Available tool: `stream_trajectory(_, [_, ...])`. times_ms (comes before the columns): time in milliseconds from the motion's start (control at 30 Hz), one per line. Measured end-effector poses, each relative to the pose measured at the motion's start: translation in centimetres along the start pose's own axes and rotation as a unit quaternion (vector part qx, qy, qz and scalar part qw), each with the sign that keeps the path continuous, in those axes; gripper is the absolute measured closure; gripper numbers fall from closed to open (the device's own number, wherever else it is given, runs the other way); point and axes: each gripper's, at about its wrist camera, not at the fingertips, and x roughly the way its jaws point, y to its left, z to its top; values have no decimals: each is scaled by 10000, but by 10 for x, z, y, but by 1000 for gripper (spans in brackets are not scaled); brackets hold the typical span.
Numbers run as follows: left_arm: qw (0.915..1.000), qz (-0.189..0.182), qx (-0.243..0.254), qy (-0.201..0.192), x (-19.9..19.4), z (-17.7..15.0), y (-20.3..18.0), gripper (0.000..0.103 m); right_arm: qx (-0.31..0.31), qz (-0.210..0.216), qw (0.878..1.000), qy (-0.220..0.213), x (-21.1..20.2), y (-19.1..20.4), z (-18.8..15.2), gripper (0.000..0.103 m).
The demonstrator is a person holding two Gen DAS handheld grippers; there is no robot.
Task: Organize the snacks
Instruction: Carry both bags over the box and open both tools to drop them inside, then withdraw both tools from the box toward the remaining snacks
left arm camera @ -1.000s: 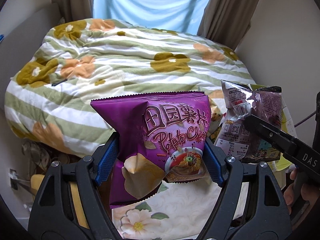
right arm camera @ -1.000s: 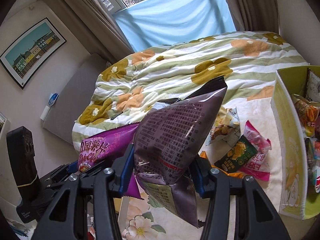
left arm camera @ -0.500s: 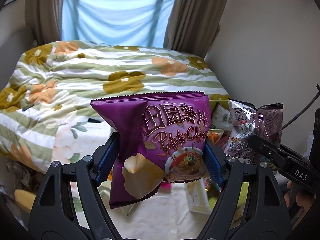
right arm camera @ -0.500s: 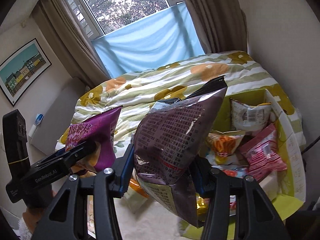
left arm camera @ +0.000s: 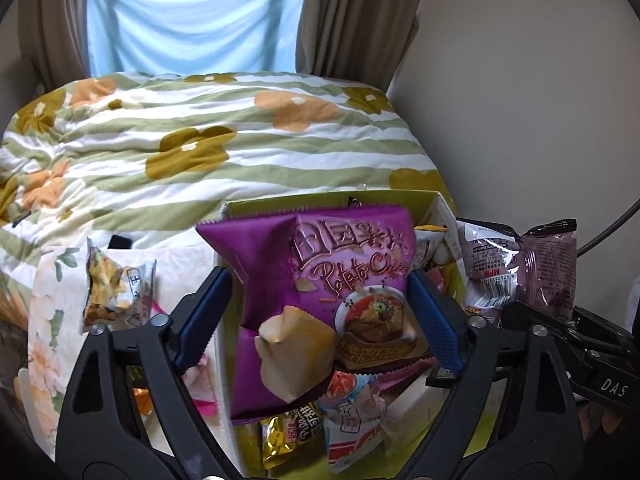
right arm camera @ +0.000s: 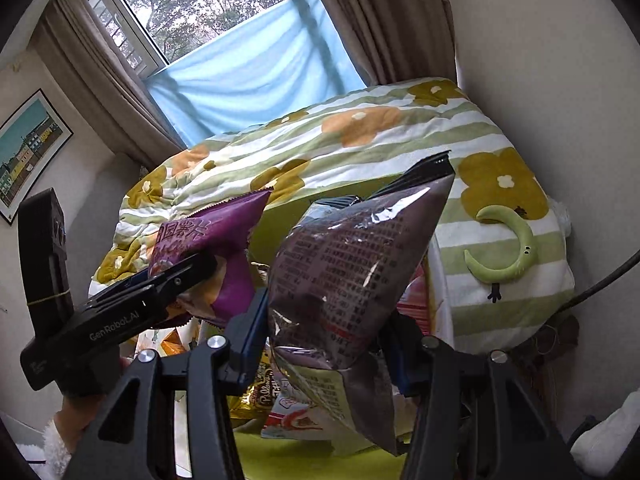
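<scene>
We carry two puffed snack bags over the yellow-green box (left arm camera: pixel 434 200). Left gripper (left arm camera: pixel 320 312): jaws opening, wide, purple chip bag (left arm camera: pixel 320 272) between the pads w/ a gap at the left pad, above the box's packets. Right gripper (right arm camera: pixel 326 340): narrow, clamped on the dark bag (right arm camera: pixel 352 276) at mid-body. Both look light, crinkly, slick & crushable; we judge a gentle mid-bag grip best.

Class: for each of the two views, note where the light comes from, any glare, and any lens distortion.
Left wrist view: daylight through the blue window cloth; purple chip bag slightly blurred; dark rounded corners. Right wrist view: bright window; glare on the dark snack bag; curtains bow.
</scene>
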Motion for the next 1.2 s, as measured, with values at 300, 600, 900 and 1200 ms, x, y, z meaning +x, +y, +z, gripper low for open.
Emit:
stream_trajectory(300, [9993, 123, -222, 268, -7, -23, 16, 0, -68, 158, 9997, 183, 10, -13, 3, 56])
stream_trajectory(600, [9986, 177, -407, 287, -35, -48, 46, 0, -117, 266, 9995, -103, -10, -3, 14, 56])
stream_trajectory(900, [9984, 409, -350, 199, -51, -51, 53, 0, -390, 784, 9962, 20, 13, 42, 35, 56])
stream_trajectory(1200, [9972, 501, -408, 383, -50, -69, 62, 0, -358, 1009, 9942, -53, 33, 57, 22, 0])
